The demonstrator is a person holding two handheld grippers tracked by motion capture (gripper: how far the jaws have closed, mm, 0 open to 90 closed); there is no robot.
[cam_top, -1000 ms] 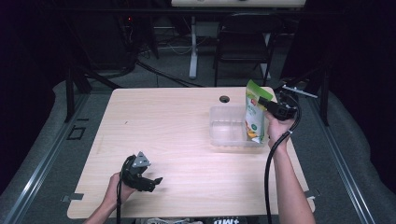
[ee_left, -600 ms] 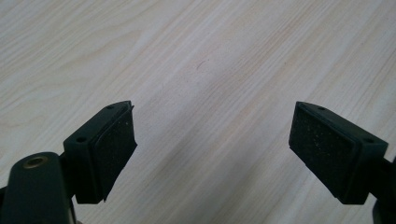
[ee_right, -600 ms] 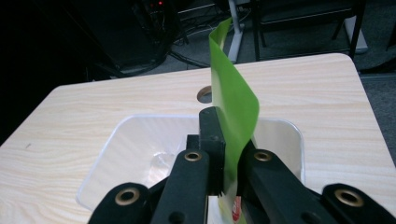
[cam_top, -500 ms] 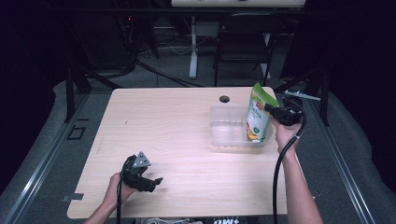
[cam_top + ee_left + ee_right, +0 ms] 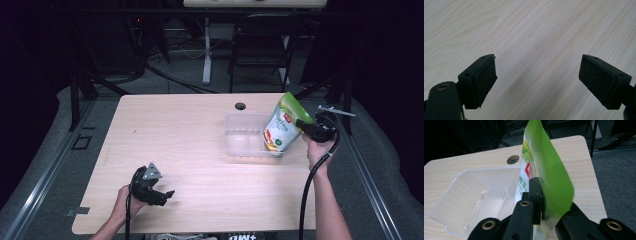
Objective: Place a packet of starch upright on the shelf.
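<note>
My right tongs (image 5: 303, 123) are clamped on the green pouch (image 5: 281, 129) near its upper edge — it hangs tilted from them, its bottom dipping into the clear tray (image 5: 240, 135) just beyond the tips. In the right gripper view the pouch (image 5: 549, 177) bows around the pads, so I judge it soft, thin-walled and fairly light, with a slick film that could slide. The flat seam at the top looks like the safest hold — the belly would only buckle. My left tongs (image 5: 162, 196) stand wide apart with nothing between them, low over bare tabletop (image 5: 536, 37), well away from the tray.
</note>
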